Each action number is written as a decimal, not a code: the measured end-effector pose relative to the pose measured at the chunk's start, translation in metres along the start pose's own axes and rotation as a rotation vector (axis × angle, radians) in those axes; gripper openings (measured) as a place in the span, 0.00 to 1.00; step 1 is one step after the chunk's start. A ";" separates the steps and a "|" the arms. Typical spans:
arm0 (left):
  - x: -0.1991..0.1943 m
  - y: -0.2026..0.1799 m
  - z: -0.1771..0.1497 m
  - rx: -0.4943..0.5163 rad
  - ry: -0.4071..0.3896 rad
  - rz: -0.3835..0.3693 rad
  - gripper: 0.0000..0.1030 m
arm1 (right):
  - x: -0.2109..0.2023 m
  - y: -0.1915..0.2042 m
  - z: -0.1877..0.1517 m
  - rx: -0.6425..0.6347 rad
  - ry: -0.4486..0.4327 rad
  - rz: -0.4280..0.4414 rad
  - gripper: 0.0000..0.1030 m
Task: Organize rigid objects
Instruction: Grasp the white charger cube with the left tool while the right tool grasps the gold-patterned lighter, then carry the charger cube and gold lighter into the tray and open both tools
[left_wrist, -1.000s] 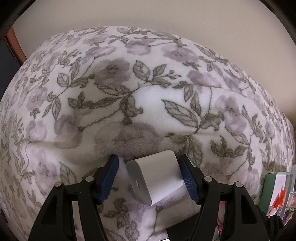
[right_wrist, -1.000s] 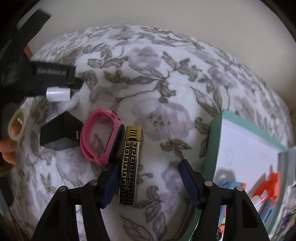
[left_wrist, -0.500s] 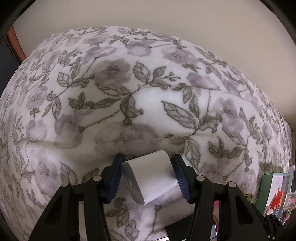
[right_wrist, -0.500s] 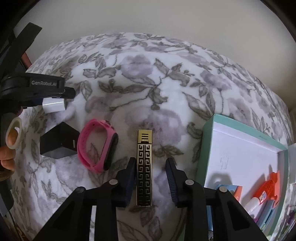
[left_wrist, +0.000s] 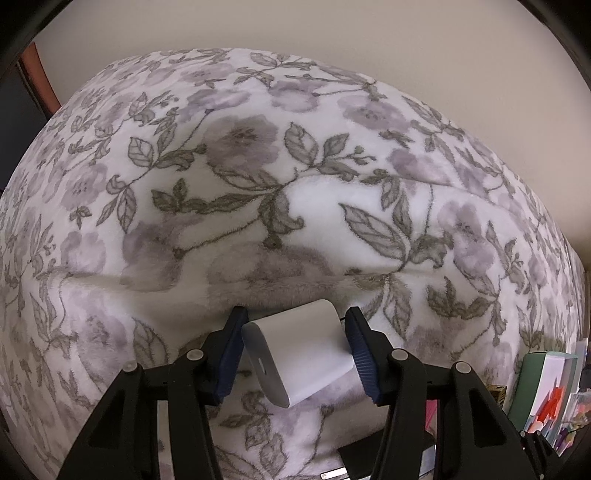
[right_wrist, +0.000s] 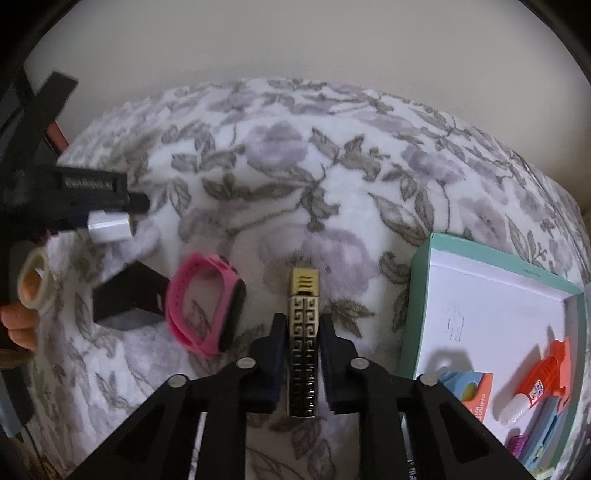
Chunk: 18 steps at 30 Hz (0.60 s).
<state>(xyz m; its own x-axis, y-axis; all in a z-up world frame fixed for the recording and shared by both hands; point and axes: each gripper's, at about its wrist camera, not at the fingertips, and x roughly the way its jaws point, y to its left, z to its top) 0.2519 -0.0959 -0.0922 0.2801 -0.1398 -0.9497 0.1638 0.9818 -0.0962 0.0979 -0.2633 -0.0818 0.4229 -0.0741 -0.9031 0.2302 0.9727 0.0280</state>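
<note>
Gold-and-black patterned bar (right_wrist: 303, 343), loose between spread fingers a second earlier, was now clamped by right gripper (right_wrist: 303, 350), lying on floral blanket (right_wrist: 332, 177) beside pink watch (right_wrist: 205, 302). Left gripper (left_wrist: 295, 347) likewise went from apart to closed on white charger (left_wrist: 301, 350). Both pieces looked ready to carry to teal box (right_wrist: 491, 306). Lettering on left gripper's side blurred, unreadable; glue label unreadable.
</note>
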 end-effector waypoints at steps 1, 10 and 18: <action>-0.001 0.001 -0.001 -0.001 -0.001 0.002 0.54 | -0.001 0.001 0.001 -0.003 -0.001 -0.001 0.16; -0.005 0.002 -0.002 -0.004 -0.005 0.012 0.54 | 0.006 0.002 -0.002 -0.009 0.028 -0.003 0.16; 0.001 0.001 -0.001 -0.005 0.005 0.010 0.54 | 0.007 0.004 -0.004 -0.012 0.020 -0.017 0.16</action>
<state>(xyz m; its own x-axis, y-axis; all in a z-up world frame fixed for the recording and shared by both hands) 0.2516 -0.0948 -0.0938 0.2766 -0.1296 -0.9522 0.1566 0.9837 -0.0884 0.0987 -0.2591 -0.0895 0.4018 -0.0866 -0.9116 0.2263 0.9740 0.0072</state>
